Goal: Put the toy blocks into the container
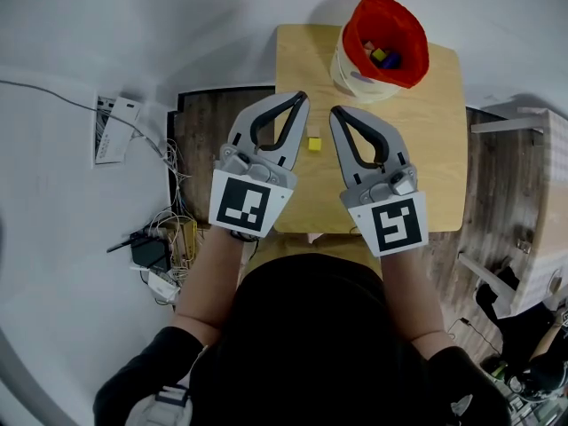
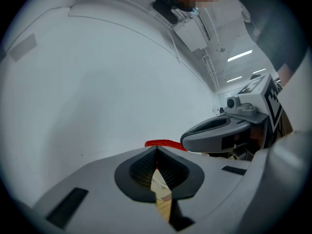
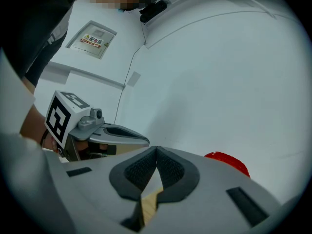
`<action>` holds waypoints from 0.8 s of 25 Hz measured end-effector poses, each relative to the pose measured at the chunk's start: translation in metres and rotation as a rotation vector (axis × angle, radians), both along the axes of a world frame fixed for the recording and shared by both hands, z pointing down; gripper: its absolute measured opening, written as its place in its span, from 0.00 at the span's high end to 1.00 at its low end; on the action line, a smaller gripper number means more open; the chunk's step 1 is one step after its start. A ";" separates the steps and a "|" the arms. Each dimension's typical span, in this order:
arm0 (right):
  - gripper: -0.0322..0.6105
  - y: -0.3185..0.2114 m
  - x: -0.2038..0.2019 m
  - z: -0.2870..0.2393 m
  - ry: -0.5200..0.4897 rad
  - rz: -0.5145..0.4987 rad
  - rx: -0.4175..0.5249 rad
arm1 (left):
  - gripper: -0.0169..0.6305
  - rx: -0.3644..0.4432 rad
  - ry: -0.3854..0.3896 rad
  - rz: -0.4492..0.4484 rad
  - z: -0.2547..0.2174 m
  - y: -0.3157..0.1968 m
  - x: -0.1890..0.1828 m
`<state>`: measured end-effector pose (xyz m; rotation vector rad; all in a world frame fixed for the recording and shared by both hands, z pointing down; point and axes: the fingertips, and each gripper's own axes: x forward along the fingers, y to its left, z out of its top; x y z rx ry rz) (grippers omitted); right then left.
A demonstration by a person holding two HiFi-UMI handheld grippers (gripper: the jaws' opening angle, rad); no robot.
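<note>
Head view shows one small yellow block [image 1: 313, 144] lying on the wooden bench [image 1: 435, 149], on the person's side of the container [image 1: 355, 25], near it but not touching it. The container is a pale bucket with a red lining at the far part of the bench, and some coloured blocks [image 1: 383, 57] are already inside. The left tool [image 1: 302, 98] and the right tool [image 1: 335, 111] are held side by side on that same near side of the container, and the yellow block shows in the gap between them. Both tools are closed and empty. In each gripper view the ribbed pads meet at the tip with nothing between them, and only the bench is seen through the slit below.

I judge that the step in hand is to pick up this block, the only one I see outside the container. To do it well, one tool alone should work and the other should move aside, because the two are close together and could knock the block. The chosen tool must open first, then go down with one jaw on each flat side of the block, and close gently. The block looks small and light, so a closed tip would probably push it away. Then it should be lifted above the red rim of the container before it is let go.
</note>
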<state>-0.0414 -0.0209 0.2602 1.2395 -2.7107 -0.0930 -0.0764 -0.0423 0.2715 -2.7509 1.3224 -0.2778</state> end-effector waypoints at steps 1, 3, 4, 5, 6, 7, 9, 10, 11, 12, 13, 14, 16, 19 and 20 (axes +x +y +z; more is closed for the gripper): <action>0.91 0.000 -0.001 0.004 0.006 -0.002 -0.005 | 0.96 -0.007 -0.002 0.000 0.004 0.000 -0.001; 0.91 0.001 -0.002 0.011 0.005 -0.004 -0.017 | 0.96 -0.009 -0.009 0.000 0.010 0.000 -0.002; 0.91 0.003 -0.003 0.015 0.003 -0.004 -0.023 | 0.96 -0.011 -0.010 -0.001 0.013 0.001 -0.003; 0.91 0.004 -0.004 0.018 0.001 -0.005 -0.028 | 0.96 -0.017 -0.007 -0.002 0.017 0.003 -0.003; 0.91 0.005 -0.004 0.022 -0.001 -0.005 -0.033 | 0.96 -0.024 -0.004 -0.003 0.020 0.004 -0.004; 0.91 0.005 -0.005 0.026 -0.006 -0.005 -0.039 | 0.96 -0.031 -0.004 -0.002 0.024 0.004 -0.004; 0.90 0.004 -0.006 0.037 -0.019 -0.004 -0.061 | 0.96 -0.049 -0.011 -0.002 0.035 0.004 -0.005; 0.90 0.004 -0.005 0.045 -0.022 -0.005 -0.078 | 0.96 -0.063 -0.017 -0.003 0.043 0.004 -0.005; 0.90 0.004 -0.005 0.055 -0.022 -0.004 -0.095 | 0.96 -0.077 -0.024 -0.003 0.052 0.004 -0.005; 0.90 0.004 -0.004 0.065 -0.022 -0.003 -0.110 | 0.96 -0.087 -0.032 -0.002 0.061 0.004 -0.005; 0.90 0.004 -0.004 0.074 -0.022 -0.001 -0.124 | 0.96 -0.092 -0.039 0.000 0.069 0.004 -0.005; 0.90 0.004 -0.004 0.084 -0.024 -0.002 -0.138 | 0.96 -0.096 -0.047 0.002 0.077 0.004 -0.005; 0.84 0.007 -0.006 0.104 -0.026 -0.014 -0.173 | 0.96 -0.110 -0.061 0.008 0.094 0.008 -0.006; 0.68 0.016 -0.009 0.141 0.011 -0.037 -0.240 | 0.96 -0.134 -0.073 0.016 0.121 0.014 -0.007; 0.67 0.019 -0.010 0.155 0.032 -0.041 -0.265 | 0.96 -0.146 -0.074 0.015 0.130 0.015 -0.007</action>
